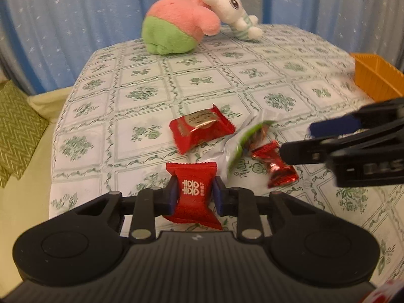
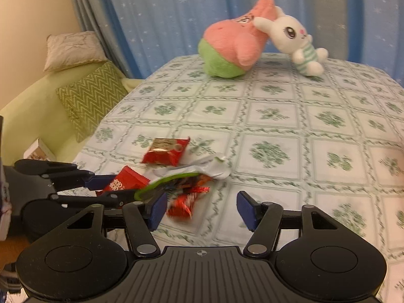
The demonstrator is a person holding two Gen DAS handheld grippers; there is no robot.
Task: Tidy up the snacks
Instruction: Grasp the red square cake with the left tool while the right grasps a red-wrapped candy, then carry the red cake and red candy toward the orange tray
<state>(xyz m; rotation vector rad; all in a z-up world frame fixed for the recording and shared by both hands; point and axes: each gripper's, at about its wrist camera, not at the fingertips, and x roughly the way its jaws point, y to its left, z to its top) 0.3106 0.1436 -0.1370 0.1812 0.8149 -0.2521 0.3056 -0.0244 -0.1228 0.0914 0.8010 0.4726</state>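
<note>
On a tabletop (image 1: 141, 80) under a green-flowered cloth, the left tool (image 1: 193, 195) is clenched on a red candy packet (image 1: 193, 192) printed with white characters. Just beyond that packet lies a red-and-gold packet (image 1: 200, 130), and to its right a torn silver-and-green wrapper (image 1: 242, 140) touches a red foil candy (image 1: 280, 168). The right tool (image 2: 200, 210) hangs released over that foil candy, gripping nothing.

Red candy packs (image 1: 193, 197), green-floral white cloth (image 1: 151, 93), pink & green plush (image 1: 176, 22), blue starry curtain (image 1: 63, 25), orange basket (image 1: 376, 75)
</note>
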